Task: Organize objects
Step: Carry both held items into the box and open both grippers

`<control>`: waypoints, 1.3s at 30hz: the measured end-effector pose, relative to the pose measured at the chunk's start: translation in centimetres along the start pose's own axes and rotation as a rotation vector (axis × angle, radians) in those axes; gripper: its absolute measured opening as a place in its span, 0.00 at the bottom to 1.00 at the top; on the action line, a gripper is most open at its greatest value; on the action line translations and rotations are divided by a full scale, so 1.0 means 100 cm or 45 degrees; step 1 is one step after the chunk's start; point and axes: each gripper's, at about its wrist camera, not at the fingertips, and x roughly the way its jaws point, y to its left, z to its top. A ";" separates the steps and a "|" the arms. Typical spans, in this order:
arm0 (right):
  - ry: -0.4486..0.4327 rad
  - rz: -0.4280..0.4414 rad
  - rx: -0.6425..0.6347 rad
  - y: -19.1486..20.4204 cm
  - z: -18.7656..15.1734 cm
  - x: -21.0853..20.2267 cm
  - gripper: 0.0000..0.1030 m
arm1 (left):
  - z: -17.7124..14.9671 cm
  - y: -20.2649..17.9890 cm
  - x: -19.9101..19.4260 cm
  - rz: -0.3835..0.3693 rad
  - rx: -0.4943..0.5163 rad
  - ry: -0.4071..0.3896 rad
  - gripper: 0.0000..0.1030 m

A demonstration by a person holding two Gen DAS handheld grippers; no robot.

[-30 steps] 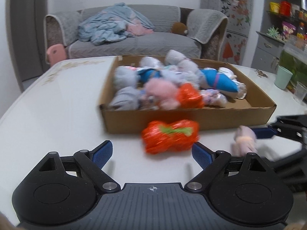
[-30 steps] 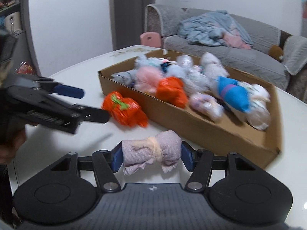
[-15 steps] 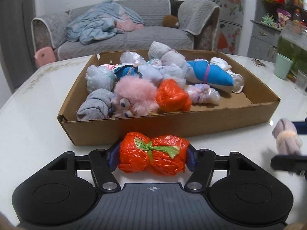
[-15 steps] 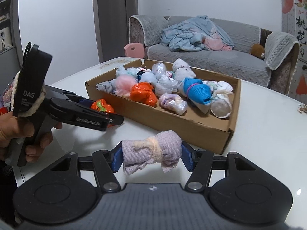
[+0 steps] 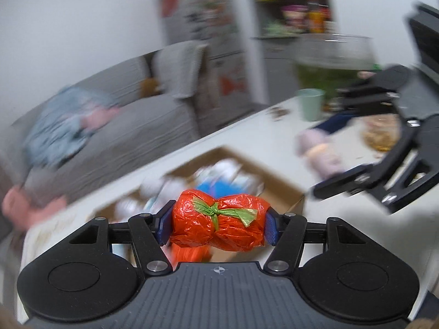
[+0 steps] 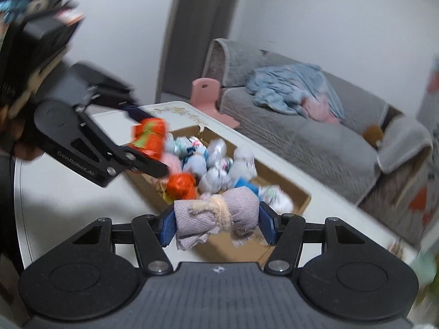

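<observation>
My left gripper point(image 5: 216, 226) is shut on an orange plastic bundle point(image 5: 218, 226) tied with a green strip, held in the air above the cardboard box point(image 5: 285, 192). My right gripper point(image 6: 216, 226) is shut on a lilac cloth roll point(image 6: 216, 216) bound with a cream band, also lifted over the box point(image 6: 299, 194). The box holds several wrapped bundles, among them another orange one point(image 6: 181, 185) and a blue one point(image 5: 216, 189). The right wrist view shows the left gripper point(image 6: 145, 137) with its orange bundle point(image 6: 149, 137) at the left. In the left wrist view, the right gripper point(image 5: 323, 148) carries the lilac roll point(image 5: 319, 148) at the right.
The box rests on a white table point(image 6: 68, 200). A mint cup point(image 5: 311, 104) and a large glass jar point(image 5: 333, 63) stand at the table's far right. Behind it is a grey sofa point(image 6: 315, 126) with a blue blanket, and a pink chair point(image 6: 208, 93) beside it.
My left gripper closed on the orange bundle on the table and lifted it. Both grippers rose and rolled, so the box now sits lower and tilted in both views.
</observation>
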 end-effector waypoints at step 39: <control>0.495 0.190 -0.080 -0.035 -0.019 0.121 0.54 | -0.015 0.011 0.184 -0.346 0.128 0.511 0.67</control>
